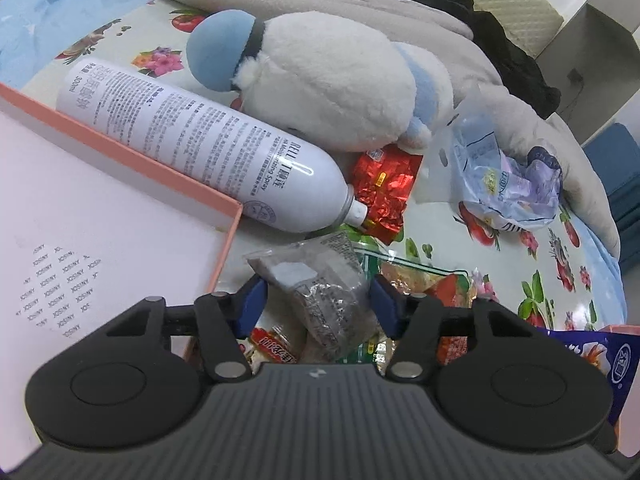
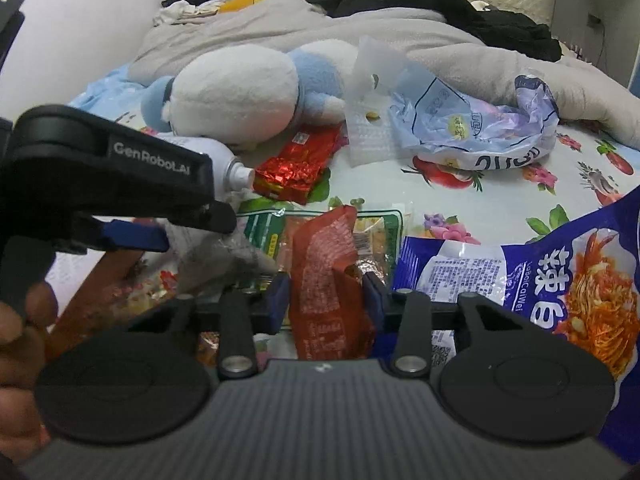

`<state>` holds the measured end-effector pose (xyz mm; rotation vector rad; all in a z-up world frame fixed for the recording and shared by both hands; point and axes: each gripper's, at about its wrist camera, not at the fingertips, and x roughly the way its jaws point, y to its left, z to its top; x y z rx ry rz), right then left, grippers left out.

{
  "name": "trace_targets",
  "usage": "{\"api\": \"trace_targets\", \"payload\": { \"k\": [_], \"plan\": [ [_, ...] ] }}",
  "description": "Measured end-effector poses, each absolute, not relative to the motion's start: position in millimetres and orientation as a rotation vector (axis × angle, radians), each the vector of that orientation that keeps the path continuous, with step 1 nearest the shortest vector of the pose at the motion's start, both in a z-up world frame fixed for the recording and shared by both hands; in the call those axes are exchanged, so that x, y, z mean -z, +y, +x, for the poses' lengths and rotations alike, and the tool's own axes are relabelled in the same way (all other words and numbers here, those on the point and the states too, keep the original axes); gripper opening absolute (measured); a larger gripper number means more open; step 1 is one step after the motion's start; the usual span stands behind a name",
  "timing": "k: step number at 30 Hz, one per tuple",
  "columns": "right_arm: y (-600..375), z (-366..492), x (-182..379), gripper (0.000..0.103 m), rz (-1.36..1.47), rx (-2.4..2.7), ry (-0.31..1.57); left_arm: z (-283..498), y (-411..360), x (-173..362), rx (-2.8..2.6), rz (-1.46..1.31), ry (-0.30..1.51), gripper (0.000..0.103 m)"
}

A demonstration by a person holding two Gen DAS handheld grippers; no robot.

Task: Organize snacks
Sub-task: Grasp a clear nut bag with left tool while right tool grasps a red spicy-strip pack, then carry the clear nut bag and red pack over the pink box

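Between the left gripper's (image 1: 318,300) blue pads sits a grey crinkled snack packet (image 1: 320,292), the jaws half open with a sliver of space on each side. Nearby, the right gripper (image 2: 326,300) closes on an upright red packet (image 2: 326,284). Beyond lie a white spray can (image 1: 200,148), a plush toy (image 1: 320,80) and the floral bed sheet (image 1: 520,272).

Left wrist view: box (image 1: 100,216) at left; spray can (image 1: 208,148) lying along its upper-right edge; plush toy (image 1: 320,76) behind the can; foil packet (image 1: 380,192) right of the nozzle; crumpled bag (image 1: 508,184) farther right.
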<state>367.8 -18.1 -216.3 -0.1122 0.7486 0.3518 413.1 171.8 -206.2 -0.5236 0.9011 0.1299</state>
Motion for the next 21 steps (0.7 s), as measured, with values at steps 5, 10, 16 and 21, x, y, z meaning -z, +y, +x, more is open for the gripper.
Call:
{"api": "trace_targets", "payload": {
  "k": [5,10,16,21],
  "plan": [
    [-23.6,363.0,209.4,0.037,-0.071,-0.349,0.754,409.1,166.7,202.3,-0.113,-0.505,0.897,0.049],
    [-28.7,350.3,196.1,0.037,-0.032,-0.357,0.758,394.5,162.5,191.6,-0.099,-0.490,0.891,0.045],
    [-38.4,325.3,172.5,0.037,0.031,-0.368,0.758,358.4,157.8,162.2,-0.099,-0.453,0.877,0.041],
    [-51.3,298.9,155.0,0.037,0.130,-0.387,0.774,317.5,153.0,138.0,-0.103,-0.430,0.866,0.041]
  ]
}}
